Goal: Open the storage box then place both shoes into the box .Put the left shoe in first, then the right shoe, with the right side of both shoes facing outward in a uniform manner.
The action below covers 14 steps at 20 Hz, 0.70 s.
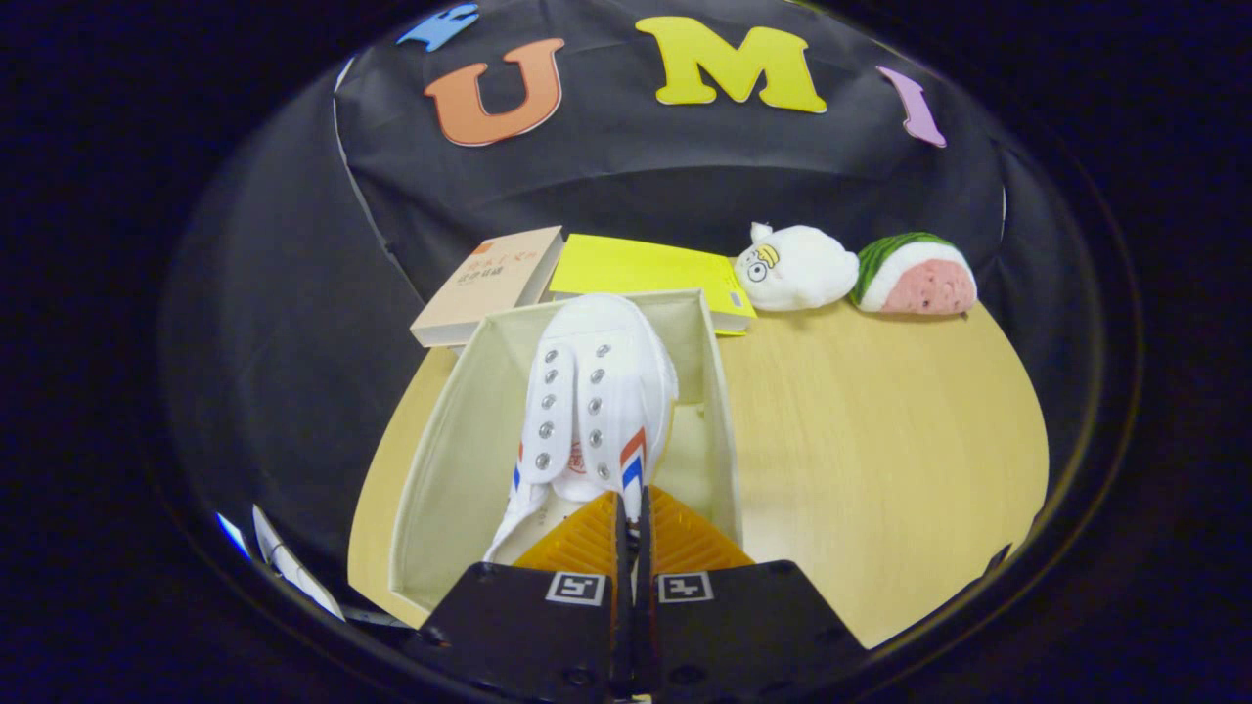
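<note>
A white canvas shoe [597, 391] with metal eyelets and red and blue stripes points away from me, toe toward the far wall of the open beige storage box [460, 460]. It sits inside the box's walls, nearer the right wall. My gripper [631, 508] is shut on the shoe's rear collar edge, and the thin canvas is pinched between the two fingers just behind the stripes. The heel is hidden under the fingers. I cannot tell whether the sole rests on the box floor.
The box stands on a round light wooden table [880, 440]. Behind it lie a tan book [489, 284] and a flat yellow book [636, 269]. A white plush toy [797, 266] and a watermelon-slice plush [919, 274] sit at the back right. Some papers [284, 562] lie off the table's near left.
</note>
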Available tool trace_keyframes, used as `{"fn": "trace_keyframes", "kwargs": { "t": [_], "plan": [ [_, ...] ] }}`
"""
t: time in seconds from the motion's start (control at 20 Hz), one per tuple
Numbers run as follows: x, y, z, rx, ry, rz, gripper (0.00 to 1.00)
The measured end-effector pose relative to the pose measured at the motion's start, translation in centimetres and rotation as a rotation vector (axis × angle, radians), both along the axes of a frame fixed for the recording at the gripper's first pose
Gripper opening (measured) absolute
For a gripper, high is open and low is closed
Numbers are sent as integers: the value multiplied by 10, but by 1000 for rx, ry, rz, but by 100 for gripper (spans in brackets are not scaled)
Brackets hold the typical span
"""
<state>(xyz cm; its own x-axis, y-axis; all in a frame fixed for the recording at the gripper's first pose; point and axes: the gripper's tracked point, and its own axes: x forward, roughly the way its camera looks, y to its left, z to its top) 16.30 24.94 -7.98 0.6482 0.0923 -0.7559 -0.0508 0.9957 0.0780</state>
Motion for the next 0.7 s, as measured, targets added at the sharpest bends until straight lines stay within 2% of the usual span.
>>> {"fn": "trace_keyframes", "kwargs": {
  "t": [0.15,0.25,0.3,0.45,0.6,0.65,0.7],
  "plan": [
    [5,-10,-5,-35,-36,-33,6],
    [4,-6,-6,-10,-46,-38,7],
    [5,-3,-7,12,-54,-31,11],
    [7,4,1,25,-122,-14,39],
    [2,4,19,-24,-212,20,79],
    [4,-3,26,-62,-254,8,86],
    [6,-9,34,-87,-306,2,87]
  ]
}}
